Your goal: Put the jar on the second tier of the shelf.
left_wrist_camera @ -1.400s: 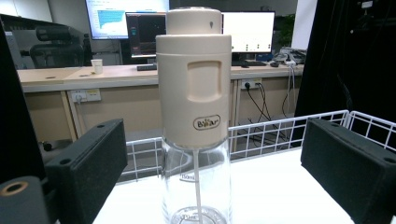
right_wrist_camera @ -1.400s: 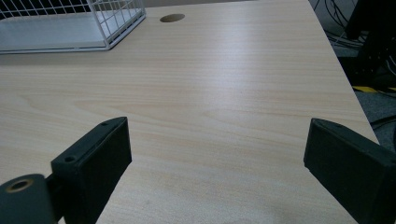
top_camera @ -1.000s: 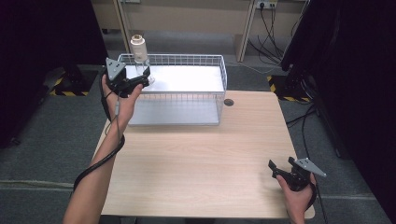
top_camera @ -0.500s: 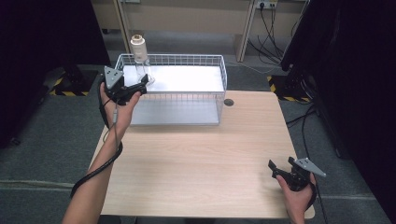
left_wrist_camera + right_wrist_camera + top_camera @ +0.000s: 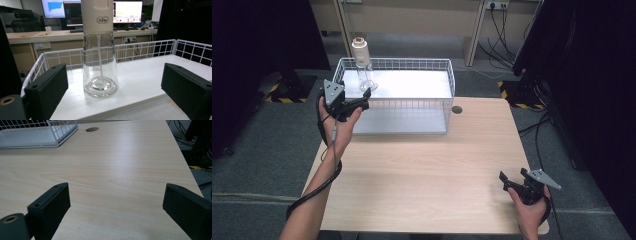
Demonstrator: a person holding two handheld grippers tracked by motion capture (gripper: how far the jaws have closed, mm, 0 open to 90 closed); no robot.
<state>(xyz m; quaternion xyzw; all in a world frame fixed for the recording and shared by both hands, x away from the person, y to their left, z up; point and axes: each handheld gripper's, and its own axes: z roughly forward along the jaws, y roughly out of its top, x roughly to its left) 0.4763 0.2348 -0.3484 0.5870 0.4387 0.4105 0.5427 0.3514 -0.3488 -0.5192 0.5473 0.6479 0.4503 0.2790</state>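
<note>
A clear glass bottle (image 5: 363, 75) with a tall cream top stands upright in the back left corner of a white wire basket (image 5: 432, 63). My left gripper (image 5: 364, 98) hovers at the basket's front left, open, its jaws apart from the bottle. In the left gripper view the bottle (image 5: 100, 65) stands on the basket's white floor ahead of the wide-open left gripper (image 5: 113, 75), untouched. My right gripper (image 5: 513, 176) is held low over the table's near right corner, open and empty; in its own view the right gripper (image 5: 116, 192) frames bare wood.
The basket sits along the far edge of the wooden table (image 5: 427, 165), with a round cable hole (image 5: 456, 109) just right of it. Desks with monitors (image 5: 75, 12) stand beyond the basket. Dark curtains flank both sides of the table.
My left gripper has drawn back from the bottle toward the near side, staying open. The bottle and the right gripper have not moved.
</note>
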